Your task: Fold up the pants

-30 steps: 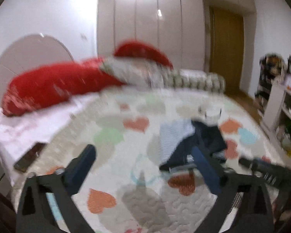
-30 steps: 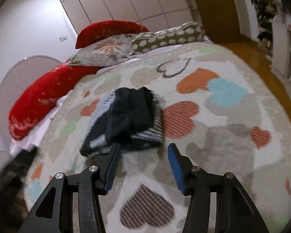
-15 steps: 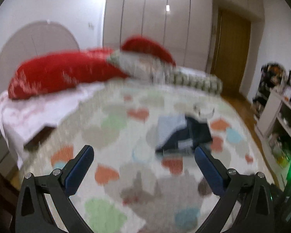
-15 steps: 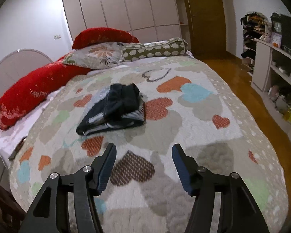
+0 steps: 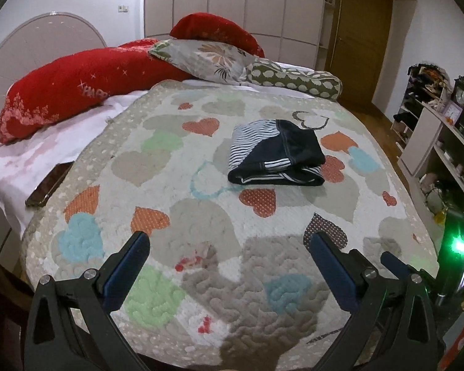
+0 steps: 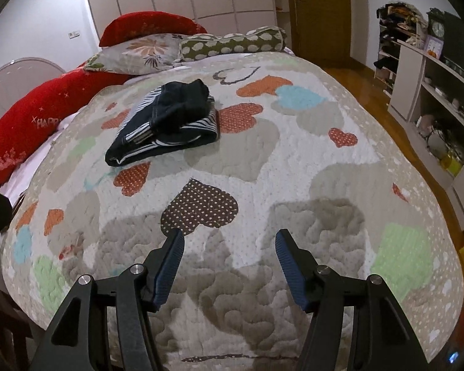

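Observation:
The dark navy pants with striped trim [image 5: 275, 154] lie folded in a compact bundle on the heart-patterned quilt [image 5: 201, 216], in the middle of the bed. They also show in the right wrist view [image 6: 167, 120]. My left gripper [image 5: 229, 247] is open and empty, held above the foot of the bed, well short of the pants. My right gripper [image 6: 229, 244] is open and empty, also over the foot of the bed, away from the pants.
Red pillows [image 5: 77, 80], a floral pillow [image 5: 210, 58] and a spotted bolster [image 5: 294, 77] line the head of the bed. A phone [image 5: 49, 184] lies on the white sheet at the left. White shelves [image 6: 433, 92] and wood floor [image 6: 355, 83] are on the right.
Both grippers have pulled back from the folded pants toward the foot of the bed. The pants stay where they were, folded on the quilt.

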`<state>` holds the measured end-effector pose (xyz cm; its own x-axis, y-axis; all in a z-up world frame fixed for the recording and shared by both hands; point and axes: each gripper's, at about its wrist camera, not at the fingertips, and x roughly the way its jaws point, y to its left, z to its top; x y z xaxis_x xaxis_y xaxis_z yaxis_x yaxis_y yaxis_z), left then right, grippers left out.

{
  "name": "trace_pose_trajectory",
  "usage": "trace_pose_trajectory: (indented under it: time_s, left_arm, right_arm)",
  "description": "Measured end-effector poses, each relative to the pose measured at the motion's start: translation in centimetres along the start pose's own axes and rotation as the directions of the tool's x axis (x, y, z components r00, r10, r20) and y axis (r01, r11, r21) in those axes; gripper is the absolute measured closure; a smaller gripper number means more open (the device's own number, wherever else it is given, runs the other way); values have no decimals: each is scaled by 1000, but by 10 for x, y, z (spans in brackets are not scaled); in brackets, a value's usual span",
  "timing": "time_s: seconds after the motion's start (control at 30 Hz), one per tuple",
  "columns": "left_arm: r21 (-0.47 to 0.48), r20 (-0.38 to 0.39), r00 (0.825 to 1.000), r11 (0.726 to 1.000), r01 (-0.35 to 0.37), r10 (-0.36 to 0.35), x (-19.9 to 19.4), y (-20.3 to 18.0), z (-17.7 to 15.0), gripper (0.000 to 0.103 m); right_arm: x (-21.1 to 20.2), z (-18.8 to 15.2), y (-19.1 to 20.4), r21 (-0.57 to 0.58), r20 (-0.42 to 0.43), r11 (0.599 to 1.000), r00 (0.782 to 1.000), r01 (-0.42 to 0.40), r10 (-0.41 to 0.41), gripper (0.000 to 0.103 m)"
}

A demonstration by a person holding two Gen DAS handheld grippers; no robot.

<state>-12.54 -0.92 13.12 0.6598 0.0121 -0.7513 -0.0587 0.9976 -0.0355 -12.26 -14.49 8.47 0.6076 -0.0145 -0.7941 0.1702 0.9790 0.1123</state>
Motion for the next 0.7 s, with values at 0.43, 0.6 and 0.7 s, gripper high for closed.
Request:
trace_pose_trajectory:
  time_s: [0.43,0.6,0.7]
  left_arm:
    - [-8,-7,1000,1000,0,0,-4,3,0,0]
    - [-3,-25,1000,1000,5,-5,-2,1,-1,0]
    - [-1,-31,1000,1000,7,-8,-1,0,-2,0]
  right_arm:
    - [-4,-3,12,-46,-13,999,1000,14,-14,35]
    - [-3,-3,12,-46,-11,999,1000,13,-14,35]
    - [-3,-3,12,-41,-6,999,1000,15,-15,35]
